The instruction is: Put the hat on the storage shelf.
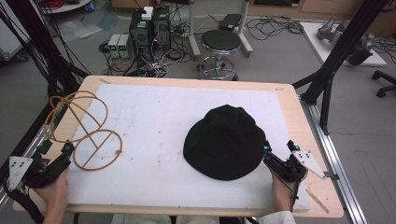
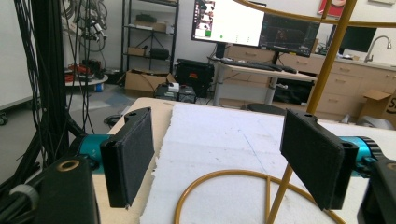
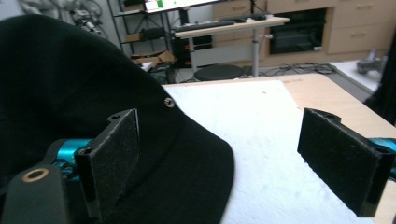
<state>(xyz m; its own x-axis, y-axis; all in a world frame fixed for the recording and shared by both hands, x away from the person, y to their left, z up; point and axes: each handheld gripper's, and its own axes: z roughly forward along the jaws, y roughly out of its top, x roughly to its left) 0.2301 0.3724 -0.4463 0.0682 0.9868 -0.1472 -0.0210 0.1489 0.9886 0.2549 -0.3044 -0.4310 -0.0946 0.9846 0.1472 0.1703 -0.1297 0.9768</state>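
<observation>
High view: the left gripper (image 1: pixel 56 156) sits with jaws spread at the near edge of the wire stand (image 1: pixel 84 128), and the hat (image 1: pixel 225 142) lies flat right of centre on the white mat (image 1: pixel 149 121), untouched. The right gripper (image 1: pixel 279 154), also spread, waits at its brim (nothing gripped yet, so lifting and placing the hat likely remain). Right gripper view adds a brim-side rivet (image 3: pixel 169 102).

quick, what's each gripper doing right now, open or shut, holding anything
Left gripper: open, holding nothing, jaws either side of the wire stand.
Right gripper: open, holding nothing, one jaw over the brim of the black hat.
</observation>
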